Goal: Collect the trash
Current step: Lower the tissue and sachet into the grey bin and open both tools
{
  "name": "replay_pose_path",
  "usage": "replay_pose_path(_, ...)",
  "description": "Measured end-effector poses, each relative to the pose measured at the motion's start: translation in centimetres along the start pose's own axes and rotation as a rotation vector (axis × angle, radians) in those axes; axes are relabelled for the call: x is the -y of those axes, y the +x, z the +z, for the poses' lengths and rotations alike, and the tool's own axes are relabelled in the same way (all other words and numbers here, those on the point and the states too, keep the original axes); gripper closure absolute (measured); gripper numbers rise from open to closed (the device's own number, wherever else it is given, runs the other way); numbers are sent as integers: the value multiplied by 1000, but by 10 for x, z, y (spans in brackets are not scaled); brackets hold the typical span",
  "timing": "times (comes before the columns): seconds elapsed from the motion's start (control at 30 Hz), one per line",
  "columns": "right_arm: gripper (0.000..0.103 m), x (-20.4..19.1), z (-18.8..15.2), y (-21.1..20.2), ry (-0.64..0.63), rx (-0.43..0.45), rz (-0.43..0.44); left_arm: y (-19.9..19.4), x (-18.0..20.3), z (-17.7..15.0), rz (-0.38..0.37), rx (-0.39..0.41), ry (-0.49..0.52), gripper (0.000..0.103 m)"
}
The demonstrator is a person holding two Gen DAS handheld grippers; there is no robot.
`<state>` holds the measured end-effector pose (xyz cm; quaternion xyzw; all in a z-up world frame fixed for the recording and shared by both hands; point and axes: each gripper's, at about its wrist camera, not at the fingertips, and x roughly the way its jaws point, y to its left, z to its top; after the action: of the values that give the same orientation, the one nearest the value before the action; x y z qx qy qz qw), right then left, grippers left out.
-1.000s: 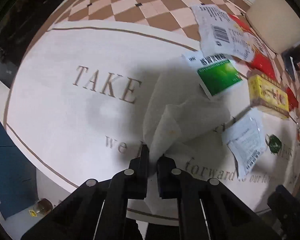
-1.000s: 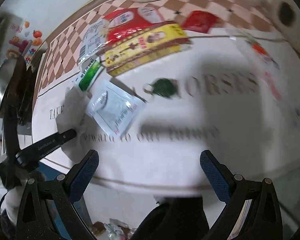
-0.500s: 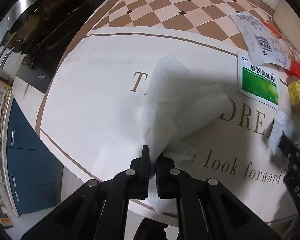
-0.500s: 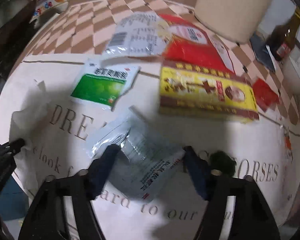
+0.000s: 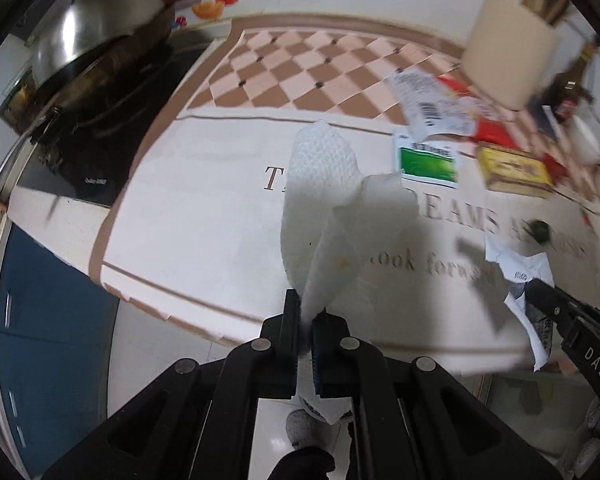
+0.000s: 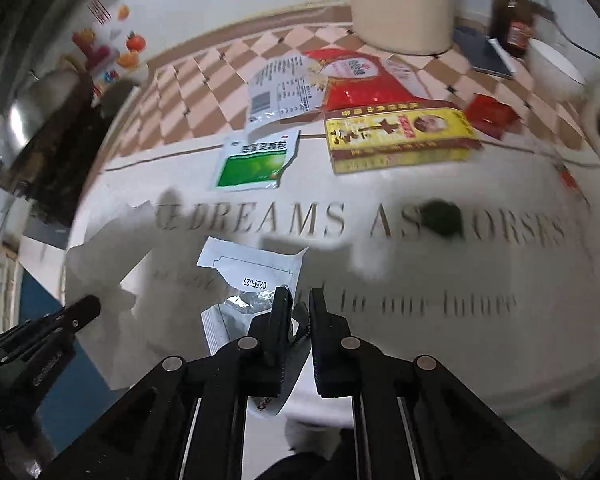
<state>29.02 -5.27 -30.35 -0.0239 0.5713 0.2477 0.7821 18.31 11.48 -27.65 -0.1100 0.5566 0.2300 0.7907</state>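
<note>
Trash is in hand on both sides: the left hand-held gripper [image 5: 306, 312] is clenched on a crumpled white paper towel [image 5: 324, 216], which fans up and forward from between its fingers, lifted clear of the surface [image 5: 204, 216], while the right hand-held gripper [image 6: 298, 308] has its fingers nearly together on a torn white-and-foil sachet [image 6: 252, 280], the wrapper's edge pinched between them and the rest hanging out ahead and to its left. Whether the sachet has fully left the surface cannot be told from these views. Ahead of the right hand-held gripper, further pieces lie untouched on the printed mat: a green-and-white packet [image 6: 256, 162] forward and slightly left, a white barcode wrapper [image 6: 282, 90] beyond it, a red bag [image 6: 364, 80] partly under that wrapper, a yellow carton [image 6: 400, 138] forward and to the right, a small red box [image 6: 490, 114] farther right, and a dark green scrap [image 6: 442, 218] lying on the lettering. A cream cylindrical container [image 6: 400, 4] and a brown bottle [image 6: 512, 12] stand at the far edge; a metal wok lid [image 5: 92, 36] sits far to the left of the left hand-held gripper. By this showing the collection seems early: two items are gripped, no bin is visible, and at least six pieces remain to be gathered.
</note>
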Motion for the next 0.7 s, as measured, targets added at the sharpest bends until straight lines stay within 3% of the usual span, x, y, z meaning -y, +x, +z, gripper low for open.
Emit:
replay_pose_path(0.2,93,-8,-72,-59,44,41,9,-21,-14,-53,-104,-10,56,100)
replay_pose_path(0.27,93,-7,-100,-69,71,38,11,-17,-17,-75,-125,-55,68,100)
replay_pose_path(0.37,93,0,-146,-68,116,-3,9,12,-21,-119,-164,-191,81,100)
replay_pose_path(0.53,93,23,-216,-16,180,-154,-22,97,-16,-180,-187,-413,66,100)
replay_pose_path(0.7,93,58,-279,88,227,-299,-59,225,-8,-234,-212,-618,-15,100)
